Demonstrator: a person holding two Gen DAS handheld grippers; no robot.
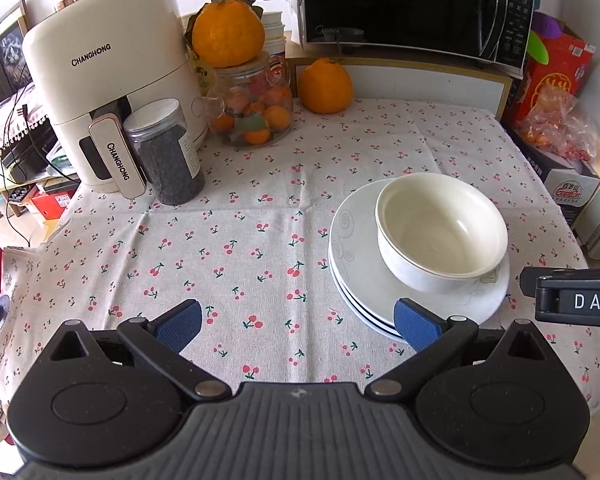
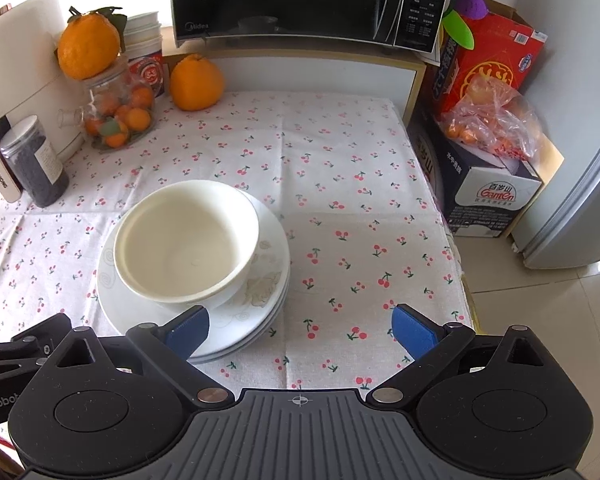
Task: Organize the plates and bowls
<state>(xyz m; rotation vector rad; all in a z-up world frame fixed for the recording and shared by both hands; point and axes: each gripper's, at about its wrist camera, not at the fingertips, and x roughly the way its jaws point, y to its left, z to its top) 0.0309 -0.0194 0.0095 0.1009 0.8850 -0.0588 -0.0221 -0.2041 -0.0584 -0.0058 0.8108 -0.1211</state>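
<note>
On the cherry-print tablecloth [image 1: 228, 216], right of centre in the left wrist view, a cream bowl [image 1: 440, 228] is seen seated upright on a stack of white plates [image 1: 354, 268] with faint swirl decoration. The left gripper [image 1: 298, 320] is spread wide and empty; its right pad overlaps the stack's near rim, contact not determinable.

In the right wrist view, the same bowl [image 2: 186, 242] and plates [image 2: 260, 300] are recorded left of centre. The right gripper [image 2: 300, 330] is likewise spread wide, nothing held.
</note>
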